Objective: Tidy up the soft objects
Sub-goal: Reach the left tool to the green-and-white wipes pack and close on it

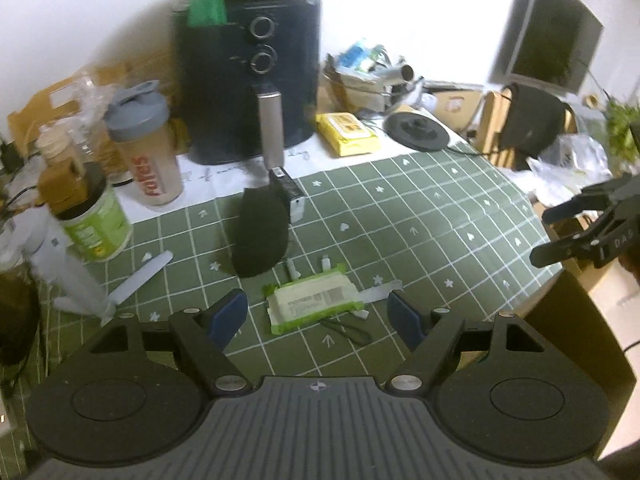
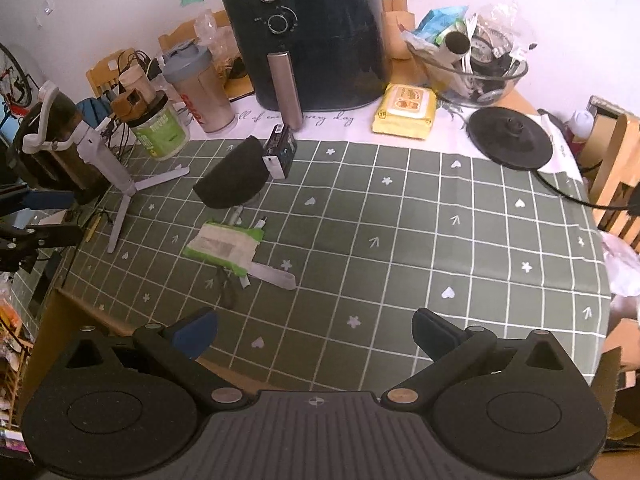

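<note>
A green-edged pack of wet wipes (image 1: pixel 314 304) (image 2: pixel 222 246) lies on the green checked tablecloth (image 1: pixel 420 216) (image 2: pixel 400 240). My left gripper (image 1: pixel 318 318) hovers just above and in front of it, open, with nothing between its blue pads. A black soft pad (image 1: pixel 262 236) (image 2: pixel 234 180) leans against a small dark box (image 1: pixel 290 190) (image 2: pixel 280 150) behind the pack. A yellow wipes pack (image 1: pixel 347 134) (image 2: pixel 404 111) lies near the air fryer. My right gripper (image 2: pixel 314 336) stands open over the near table edge, empty; it also shows at the right edge (image 1: pixel 576 232).
A black air fryer (image 1: pixel 248 72) (image 2: pixel 308 32) stands at the back, with a shaker bottle (image 1: pixel 146 152) (image 2: pixel 200 88), a green-labelled jar (image 1: pixel 94 216) (image 2: pixel 160 128) and a white tripod (image 2: pixel 120 176) to its left. A kettle base (image 2: pixel 510 140) and glass bowl (image 2: pixel 472 68) sit at back right.
</note>
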`<state>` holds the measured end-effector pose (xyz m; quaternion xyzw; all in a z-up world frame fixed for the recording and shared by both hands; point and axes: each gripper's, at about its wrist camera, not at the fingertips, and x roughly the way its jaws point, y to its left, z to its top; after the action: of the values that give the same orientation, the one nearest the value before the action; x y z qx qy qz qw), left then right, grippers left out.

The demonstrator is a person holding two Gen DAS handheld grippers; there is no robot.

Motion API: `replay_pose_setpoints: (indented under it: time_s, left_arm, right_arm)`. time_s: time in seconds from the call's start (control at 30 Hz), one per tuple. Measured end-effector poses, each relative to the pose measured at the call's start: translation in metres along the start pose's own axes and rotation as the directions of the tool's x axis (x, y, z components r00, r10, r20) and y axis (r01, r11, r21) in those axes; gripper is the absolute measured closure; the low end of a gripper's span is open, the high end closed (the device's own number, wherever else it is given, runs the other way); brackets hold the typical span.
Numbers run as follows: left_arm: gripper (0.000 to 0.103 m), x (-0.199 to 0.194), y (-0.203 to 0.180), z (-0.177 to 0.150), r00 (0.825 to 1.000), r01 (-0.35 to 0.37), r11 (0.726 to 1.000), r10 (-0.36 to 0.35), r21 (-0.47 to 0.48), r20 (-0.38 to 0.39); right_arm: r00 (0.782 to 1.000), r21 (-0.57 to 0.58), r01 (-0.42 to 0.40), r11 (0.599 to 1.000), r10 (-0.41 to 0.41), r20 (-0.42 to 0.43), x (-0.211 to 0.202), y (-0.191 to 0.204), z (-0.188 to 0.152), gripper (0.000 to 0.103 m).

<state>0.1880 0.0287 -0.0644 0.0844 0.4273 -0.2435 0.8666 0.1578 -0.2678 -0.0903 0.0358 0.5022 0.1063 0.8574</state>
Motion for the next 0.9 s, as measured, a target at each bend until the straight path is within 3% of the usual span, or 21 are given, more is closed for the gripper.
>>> replay_pose_setpoints:
  time_s: [0.23, 0.47, 0.7, 0.9]
  left_arm:
    - [0.026, 0.031, 0.008, 0.004, 0.996, 0.077, 0.993, -0.073, 0.093, -0.05]
    - [0.026, 0.072, 0.007, 0.004, 0.985, 0.138, 0.965, -0.11, 0.225, -0.133]
    - [0.026, 0.115, -0.001, 0.002, 0.971, 0.201, 0.89, -0.124, 0.409, -0.206]
    - [0.027, 0.152, 0.004, 0.004, 0.956, 0.247, 0.85, -0.136, 0.465, -0.259]
  right_arm:
    - [1.0, 0.033, 0.019, 0.999, -0.018, -0.016, 0.004, 0.0, -0.002, 0.0]
    - [0.999, 0.089, 0.036, 0.995, -0.034, -0.024, 0.001, -0.004, -0.007, 0.0]
    - [0.998, 0.124, 0.059, 0.991, -0.055, -0.03, -0.003, -0.002, -0.016, 0.0]
    - [0.997, 0.175, 0.077, 0.982, -0.073, -0.029, -0.011, -0.006, -0.025, 0.0]
